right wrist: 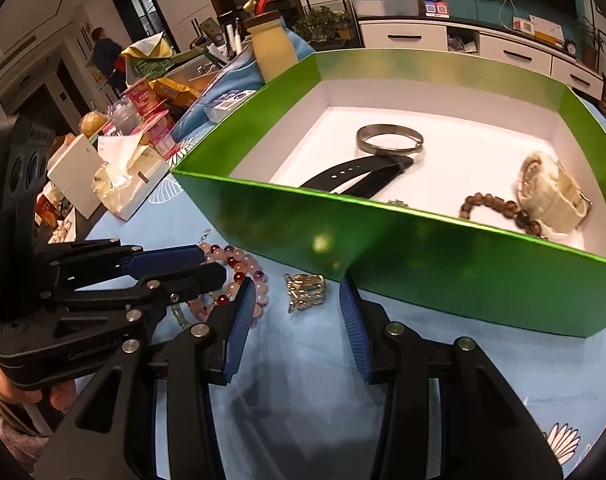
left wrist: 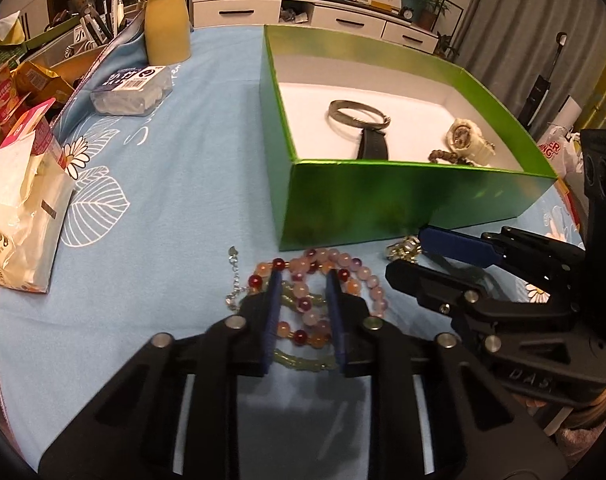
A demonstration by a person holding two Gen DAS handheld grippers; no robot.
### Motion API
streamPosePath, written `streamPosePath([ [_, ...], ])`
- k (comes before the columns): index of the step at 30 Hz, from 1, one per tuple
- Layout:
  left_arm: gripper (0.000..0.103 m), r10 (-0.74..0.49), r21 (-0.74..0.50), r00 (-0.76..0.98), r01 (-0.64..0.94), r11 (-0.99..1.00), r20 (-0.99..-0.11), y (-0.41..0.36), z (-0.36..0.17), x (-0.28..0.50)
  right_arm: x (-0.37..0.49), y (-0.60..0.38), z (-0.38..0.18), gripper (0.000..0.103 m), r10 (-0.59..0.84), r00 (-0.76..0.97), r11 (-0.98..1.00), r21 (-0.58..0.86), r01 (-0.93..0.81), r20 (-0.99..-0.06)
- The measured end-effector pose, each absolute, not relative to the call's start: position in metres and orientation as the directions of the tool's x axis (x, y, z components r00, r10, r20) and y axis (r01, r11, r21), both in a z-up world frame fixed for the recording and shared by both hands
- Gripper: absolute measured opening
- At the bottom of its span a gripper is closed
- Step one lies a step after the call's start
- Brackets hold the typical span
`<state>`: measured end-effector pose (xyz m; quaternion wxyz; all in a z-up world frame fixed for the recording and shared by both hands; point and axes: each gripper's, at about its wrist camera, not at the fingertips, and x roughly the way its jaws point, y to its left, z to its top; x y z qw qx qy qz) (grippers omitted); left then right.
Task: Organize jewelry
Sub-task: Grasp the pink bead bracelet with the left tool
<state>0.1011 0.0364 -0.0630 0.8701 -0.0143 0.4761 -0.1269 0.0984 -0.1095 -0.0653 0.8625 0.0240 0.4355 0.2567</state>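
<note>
Blue floral tablecloth [left wrist: 175, 184], left gripper [left wrist: 303, 280] jaws closing around bead bracelets [left wrist: 311, 280], right gripper [right wrist: 299, 300] jaws half-open, empty.

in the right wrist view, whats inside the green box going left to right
black strap → silver bangle → brown bead bracelet → cream watch, which touches the beads' right end. All lie on the white floor of the green box.

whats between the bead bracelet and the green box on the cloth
Just bare blue cloth: the left wrist view shows a narrow strip between the bead bracelet and the green box. A gold piece lies off to one side.
</note>
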Motion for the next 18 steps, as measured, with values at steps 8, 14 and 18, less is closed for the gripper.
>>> streamPosePath([
  [8, 0.008, -0.221, -0.13, 0.528, 0.204, 0.97, -0.82, 0.035, -0.063, 0.102, 0.098, -0.102, -0.069, 0.021, 0.432, 0.504, 0.877, 0.218, -0.428, -0.748],
  [14, 0.008, -0.248, -0.161, 0.561, 0.2, 0.966, -0.79, 0.038, -0.05, 0.095, 0.09, -0.111, -0.06, 0.02, 0.451, 0.528, 0.873, 0.232, -0.43, -0.719],
  [18, 0.008, -0.274, -0.181, 0.579, 0.213, 0.96, -0.768, 0.037, -0.033, 0.089, 0.083, -0.121, -0.049, 0.02, 0.47, 0.538, 0.867, 0.252, -0.43, -0.699],
])
